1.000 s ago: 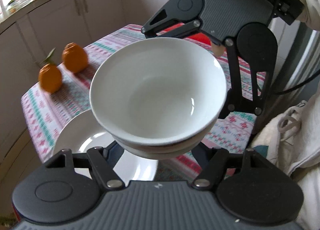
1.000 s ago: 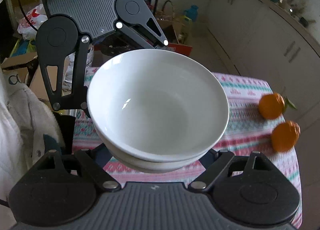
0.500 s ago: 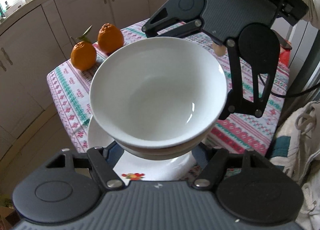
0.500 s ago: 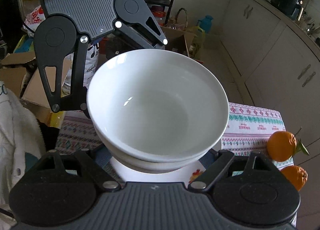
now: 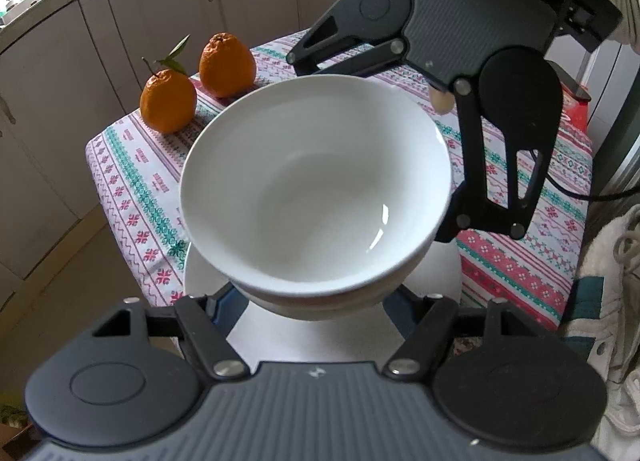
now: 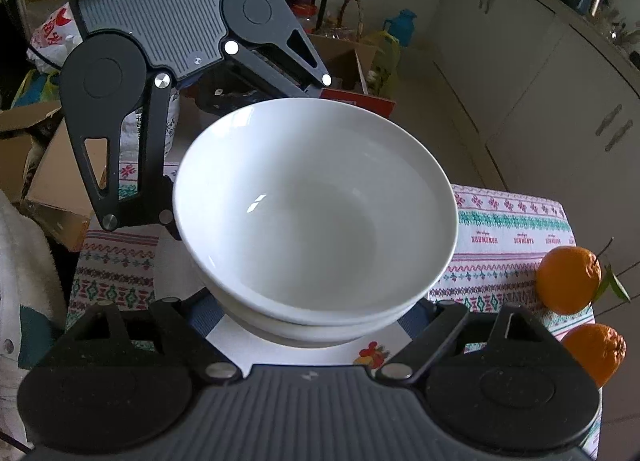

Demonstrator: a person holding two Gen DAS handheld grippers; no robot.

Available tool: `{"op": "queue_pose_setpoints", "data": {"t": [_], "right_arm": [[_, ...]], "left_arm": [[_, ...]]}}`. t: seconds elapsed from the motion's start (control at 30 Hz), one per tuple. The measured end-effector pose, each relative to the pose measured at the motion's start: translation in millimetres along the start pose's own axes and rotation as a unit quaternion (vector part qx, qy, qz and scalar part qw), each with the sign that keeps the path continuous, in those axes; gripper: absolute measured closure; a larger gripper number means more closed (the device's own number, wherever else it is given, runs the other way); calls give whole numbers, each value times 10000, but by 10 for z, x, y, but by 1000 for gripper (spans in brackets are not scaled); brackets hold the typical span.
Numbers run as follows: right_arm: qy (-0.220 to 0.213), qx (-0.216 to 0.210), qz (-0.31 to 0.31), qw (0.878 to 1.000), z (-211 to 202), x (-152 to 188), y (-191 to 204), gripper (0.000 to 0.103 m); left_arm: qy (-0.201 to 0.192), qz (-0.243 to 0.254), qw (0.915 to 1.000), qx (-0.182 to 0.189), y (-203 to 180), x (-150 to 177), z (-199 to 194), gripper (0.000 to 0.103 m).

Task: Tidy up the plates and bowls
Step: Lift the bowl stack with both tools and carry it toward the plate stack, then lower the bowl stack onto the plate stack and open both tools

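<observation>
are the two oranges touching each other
Cannot tell. The oranges overlap in the left wrist view and sit edge to edge in the right wrist view; no plain gap or contact.

Two round orange mandarins (image 5: pixel 198 77) stand at one end of the bench with the patterned red-and-green cloth (image 5: pixel 132 181). The flat white plate (image 6: pixel 256 345) fills the near side. Between them the cloth lies free.

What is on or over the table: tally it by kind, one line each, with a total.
White bowls, nested and carried between both tongs: 2
White plate with a fruit print, under the bowls: 1
Oranges on the patterned tablecloth: 2
Total: 5
</observation>
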State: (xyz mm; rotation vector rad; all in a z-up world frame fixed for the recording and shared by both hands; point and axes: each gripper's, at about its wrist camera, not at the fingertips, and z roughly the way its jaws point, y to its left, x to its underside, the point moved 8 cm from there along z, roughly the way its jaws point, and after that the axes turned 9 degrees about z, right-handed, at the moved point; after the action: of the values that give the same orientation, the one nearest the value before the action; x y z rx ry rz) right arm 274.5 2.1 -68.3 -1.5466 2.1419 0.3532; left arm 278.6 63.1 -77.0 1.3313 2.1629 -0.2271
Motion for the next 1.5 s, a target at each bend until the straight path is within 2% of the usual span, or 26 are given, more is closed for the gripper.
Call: {"op": "queue_pose_setpoints", "data": {"t": [0.33,0.77,0.83,0.9,0.93,1.03,1.1,1.17,1.27,1.37,1.4,1.5], "right_arm": [[65,-111,206,9997,85,23,-36,12],[-6,-270,688,9973,145,82,-180,11],[-42,-247,742,9969,136,87,-189,10],[-114,-229,734,9970,113,85,-173,4],[-174,-176,714,9971,96,79,-164,0],[-194,-119,786,9966,78,90,-137,0],[-186,-40,874,9960,54,120,-118,0],[-208,34,993,9948,9,159,-94,0],[-307,298,1239,9914,-120,224,-37,0],[-500,706,1635,9827,-314,335,23,0],[-539,869,1816,9780,-371,381,36,0],[-778,1506,2670,9487,-567,581,91,0]], "left_arm": [[30,-56,10000,71,27,37,64,30],[-170,-137,9998,27,48,49,62,30],[-193,-157,9997,-46,38,56,57,28],[-203,-166,9996,-75,28,68,46,18],[-220,-212,9995,-115,32,73,38,17],[-248,-334,9989,-211,12,95,2,14],[-268,-376,9982,-395,-8,112,-33,9],[-341,-454,9967,-578,-43,122,-101,9],[-505,-671,9926,-881,-104,123,-245,7],[-864,-941,9816,-1419,-199,126,-461,1],[-1016,-1114,9753,-1613,-230,128,-533,1],[-1329,-1667,9553,-2047,-358,148,-692,1]]}}
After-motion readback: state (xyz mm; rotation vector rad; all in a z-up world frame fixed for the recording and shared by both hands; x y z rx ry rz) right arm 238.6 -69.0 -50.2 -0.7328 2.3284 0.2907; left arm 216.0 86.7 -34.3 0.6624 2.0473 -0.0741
